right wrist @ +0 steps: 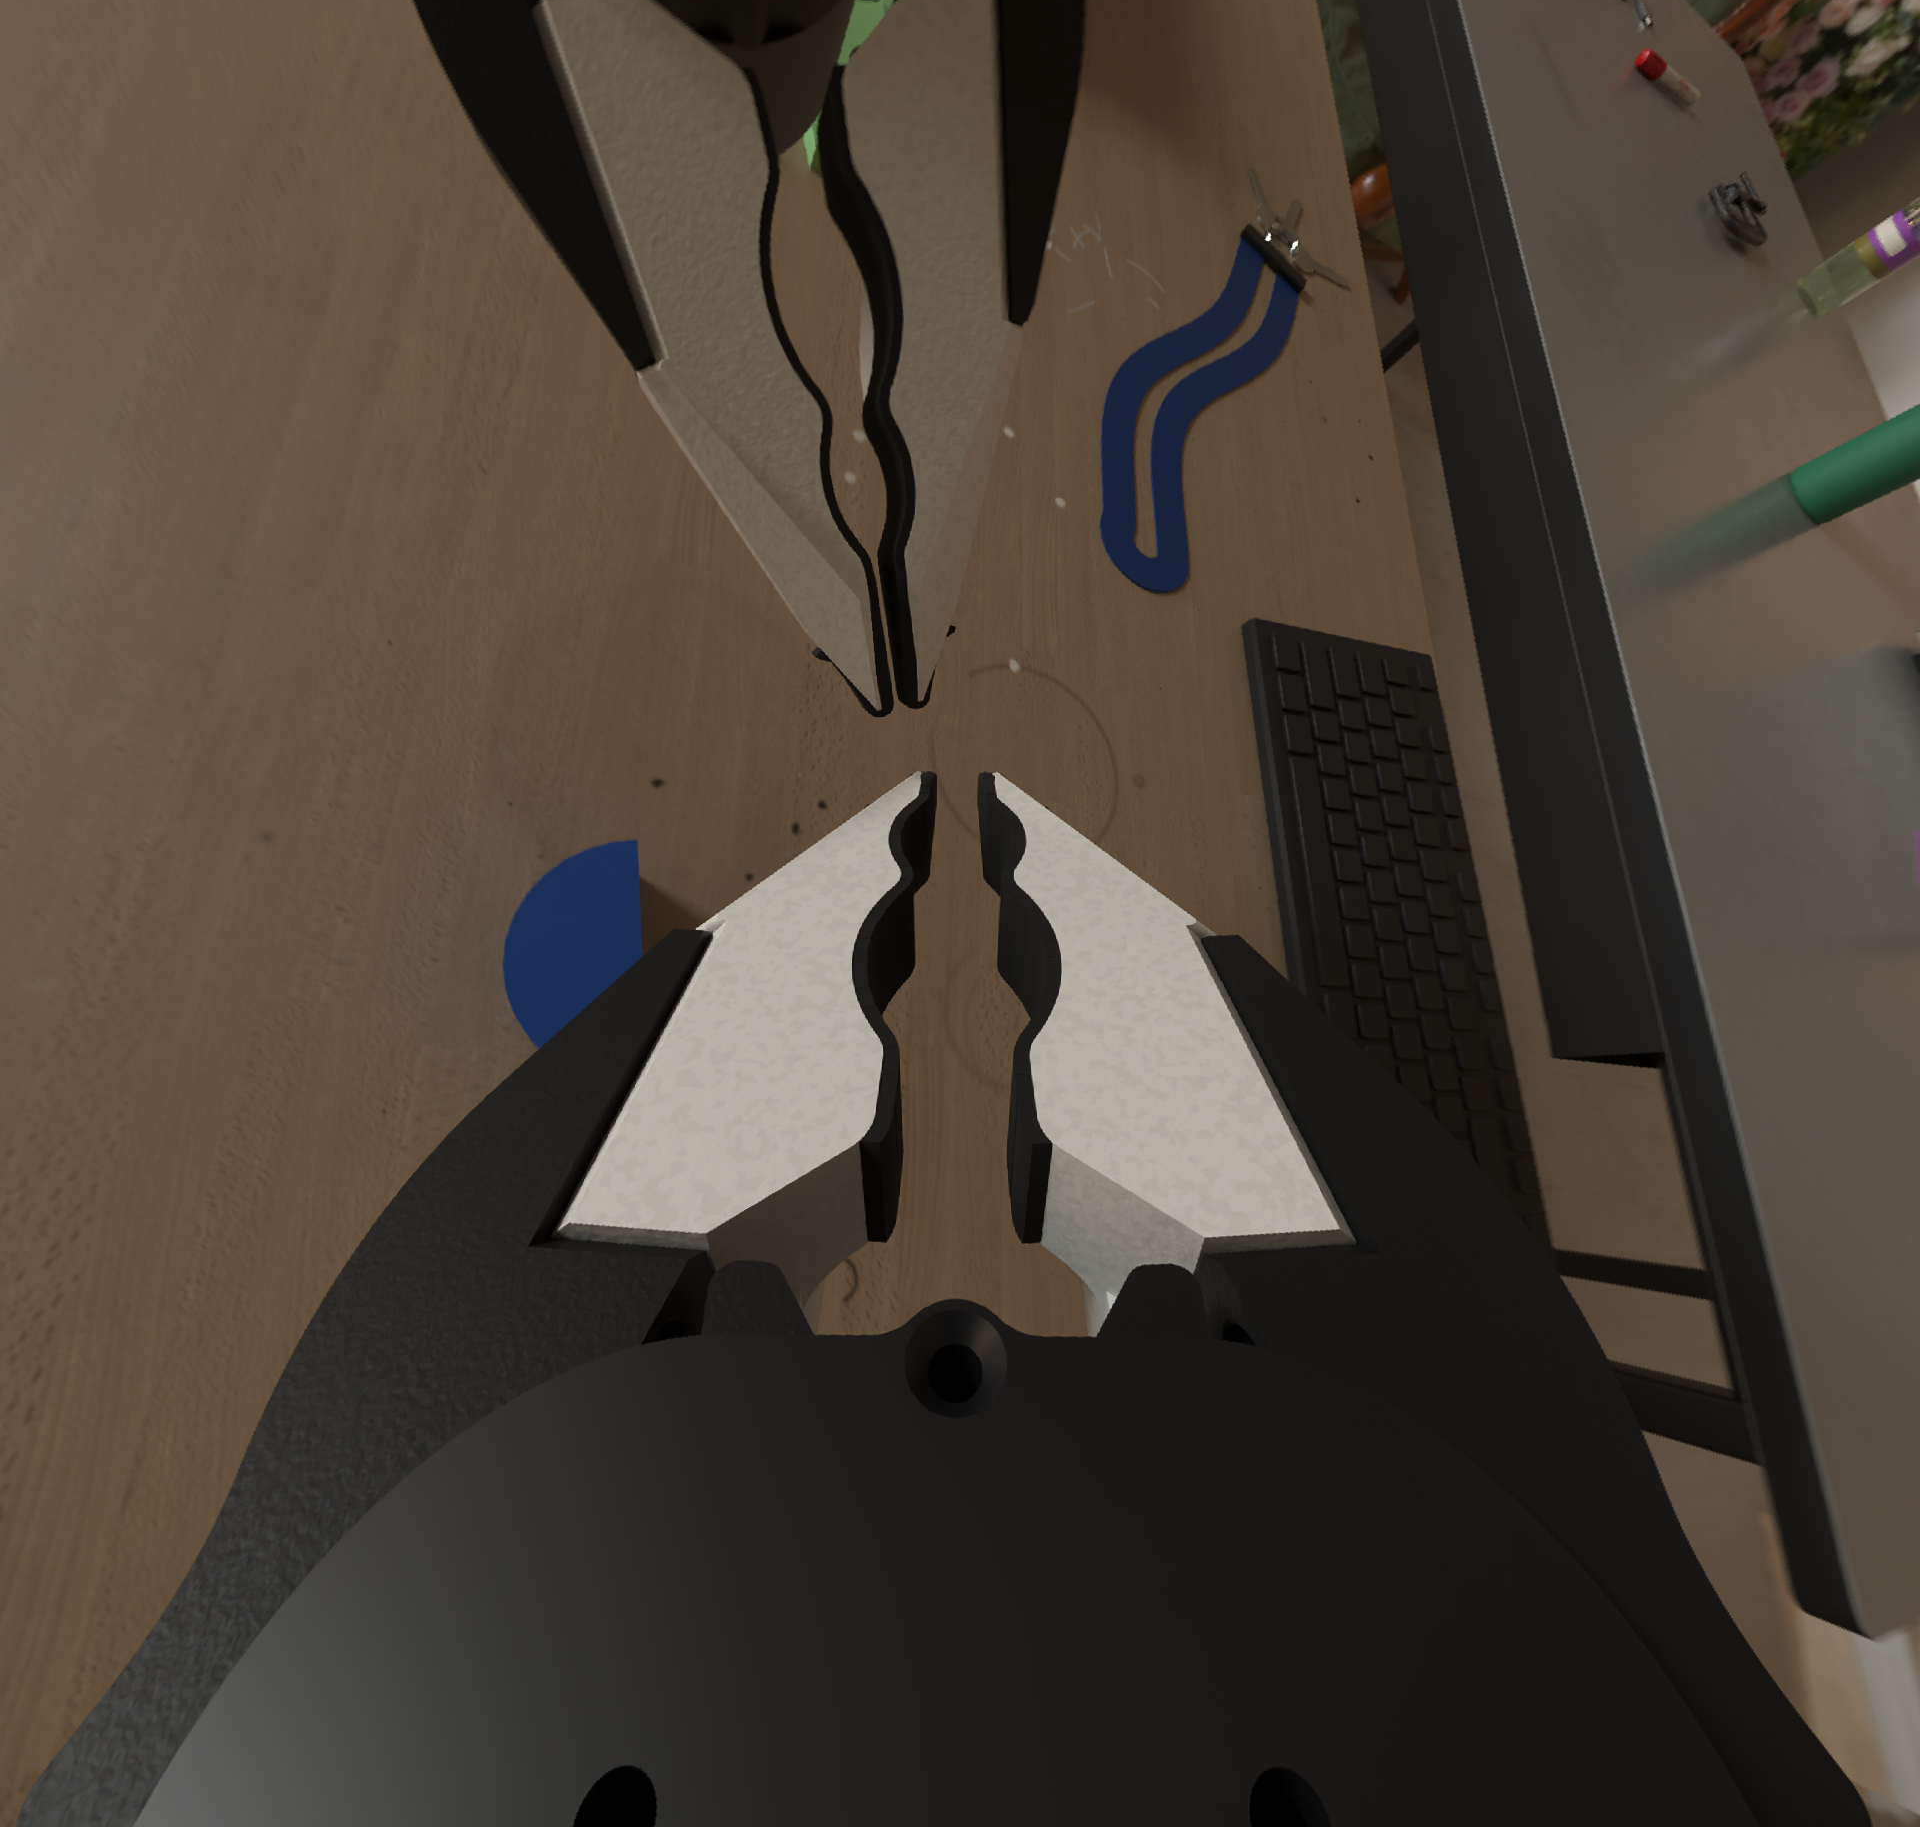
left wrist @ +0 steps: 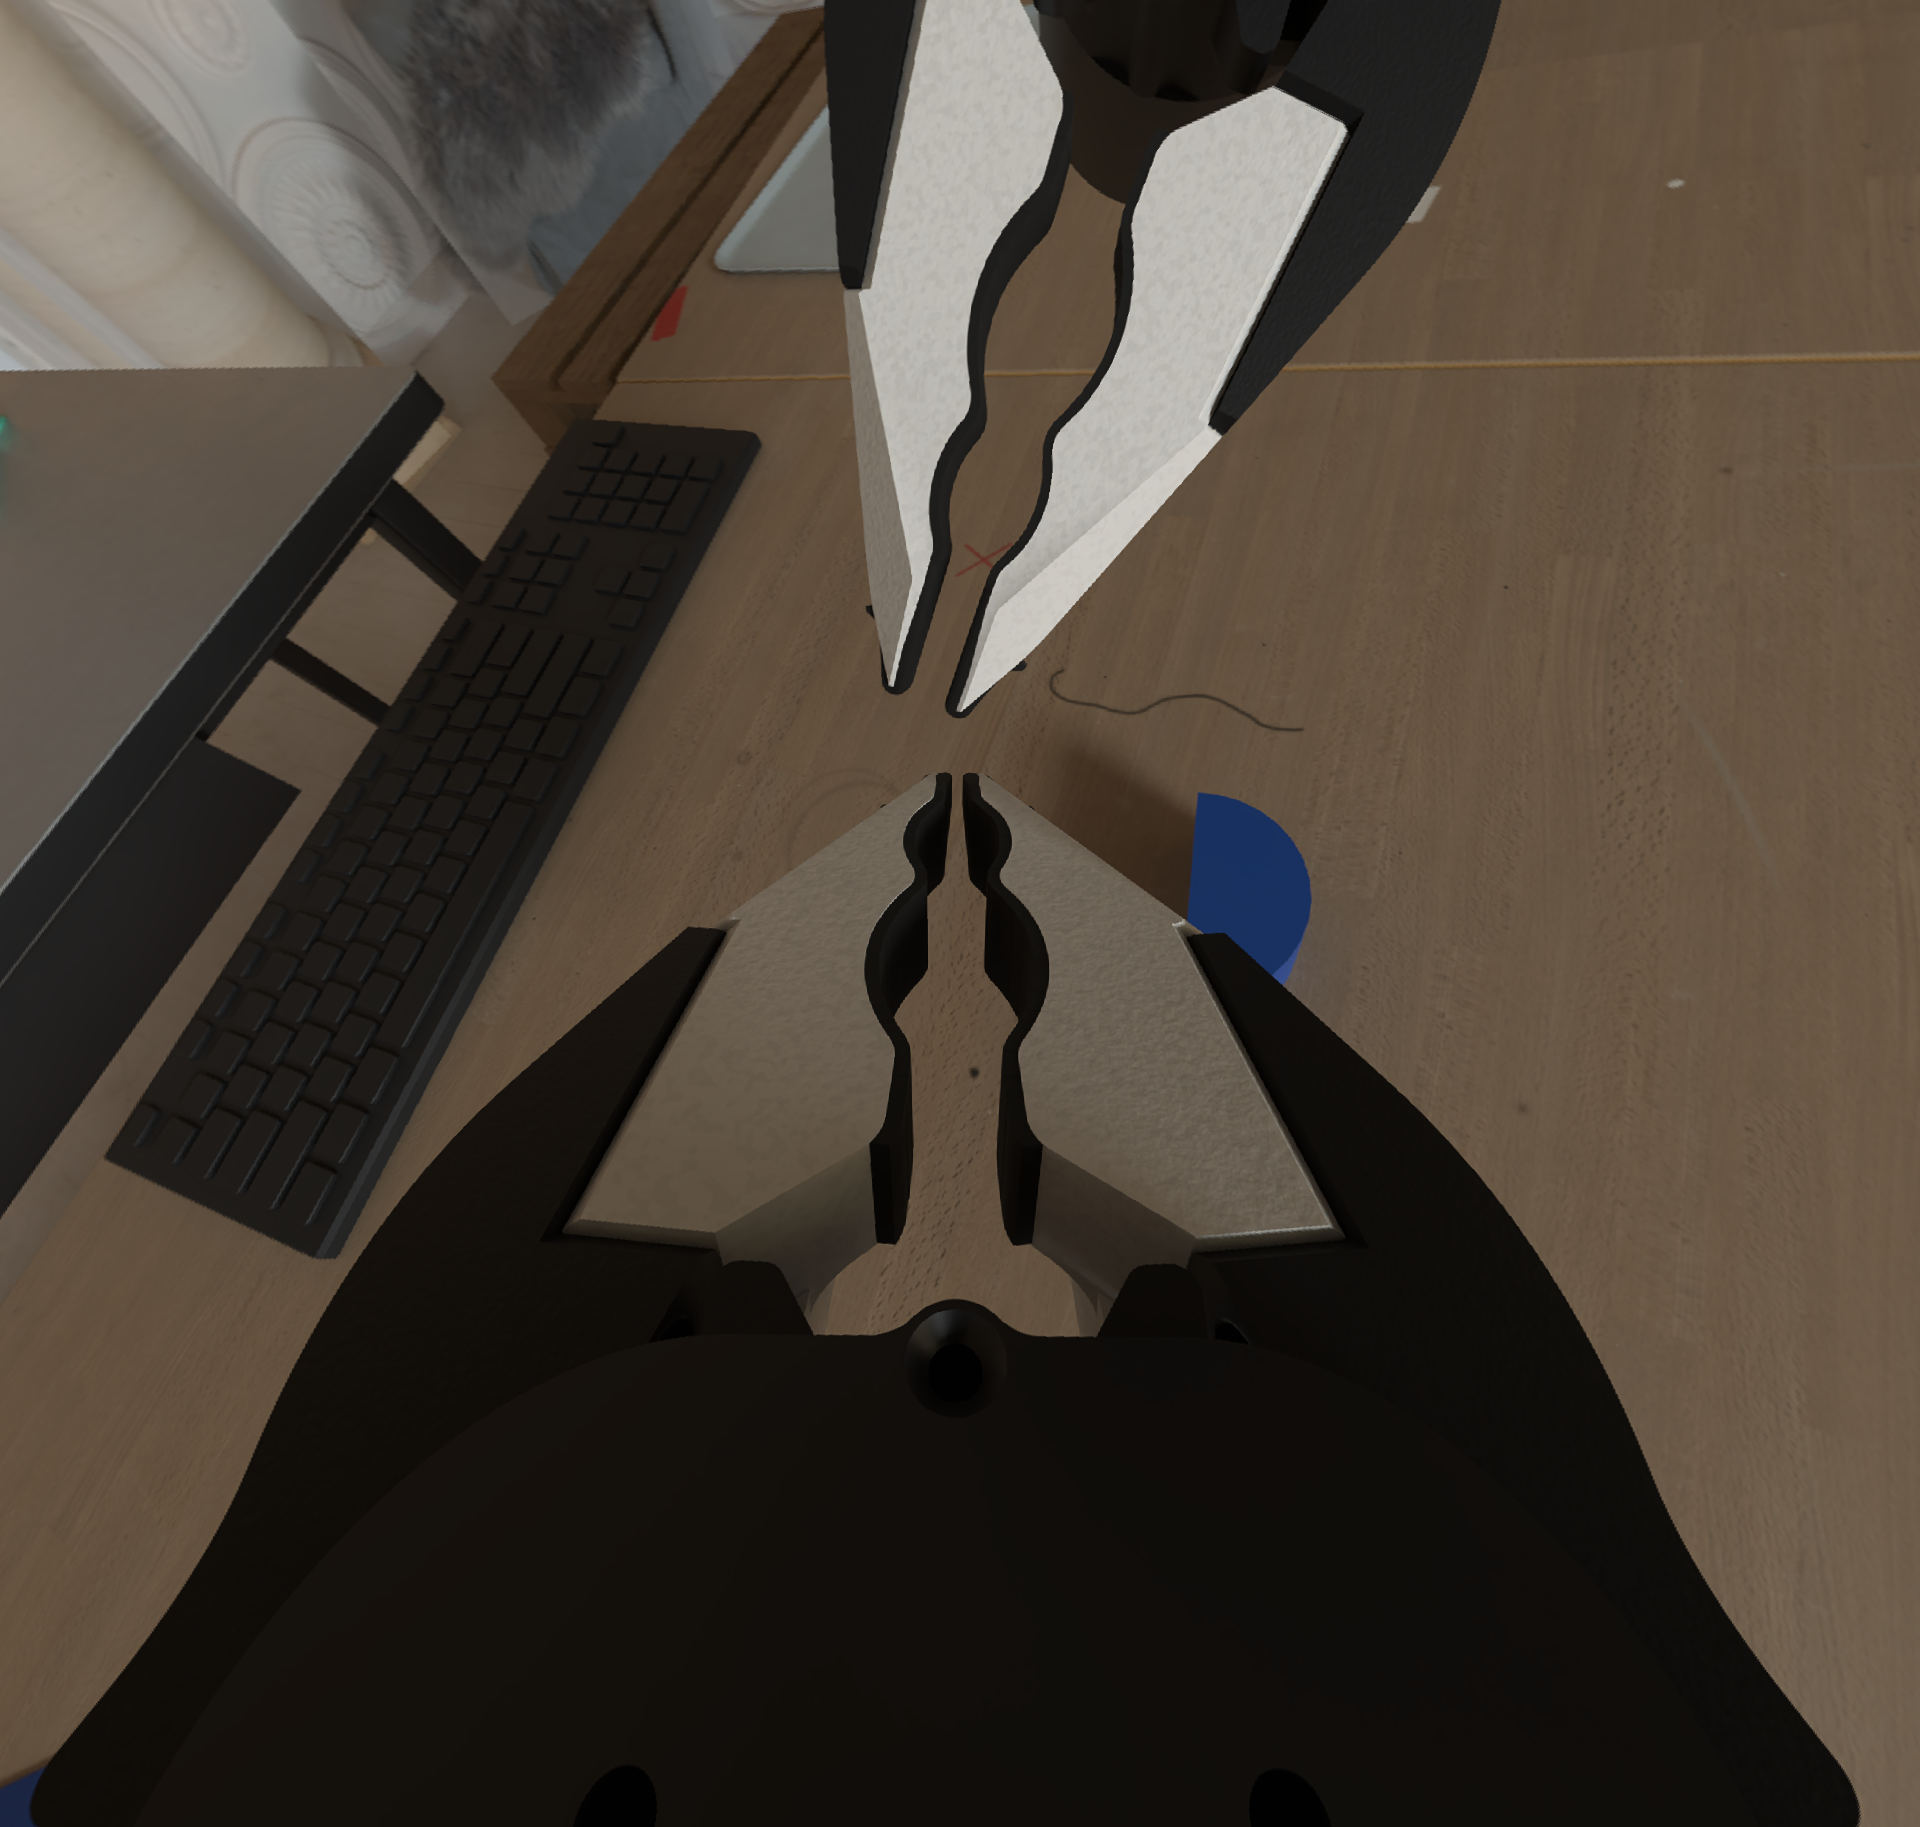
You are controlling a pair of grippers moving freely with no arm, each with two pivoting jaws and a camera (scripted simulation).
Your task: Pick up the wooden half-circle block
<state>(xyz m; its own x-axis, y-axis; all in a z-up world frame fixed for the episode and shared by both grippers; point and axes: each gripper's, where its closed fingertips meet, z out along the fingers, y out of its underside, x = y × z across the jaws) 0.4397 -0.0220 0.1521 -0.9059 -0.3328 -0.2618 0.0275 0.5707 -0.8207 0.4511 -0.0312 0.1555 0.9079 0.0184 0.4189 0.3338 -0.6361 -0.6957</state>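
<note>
The half-circle block (left wrist: 1247, 873) has a blue top and lies flat on the wooden desk (left wrist: 1558, 634). In the left wrist view it sits just right of my left gripper (left wrist: 955, 785), partly hidden behind the right finger. In the right wrist view the block (right wrist: 571, 930) lies left of my right gripper (right wrist: 956, 785), partly behind its left finger. The two grippers point at each other, tips close, above the desk. The left gripper (right wrist: 899, 702) is shut and empty. The right gripper (left wrist: 925, 702) is slightly open and empty. Neither touches the block.
A black keyboard (left wrist: 447, 842) and a monitor (left wrist: 156, 634) stand on the left; both show in the right wrist view, keyboard (right wrist: 1382, 894) and monitor (right wrist: 1662, 738). A blue strap with a metal clip (right wrist: 1174, 406) and a thin dark wire (left wrist: 1174, 707) lie on the desk.
</note>
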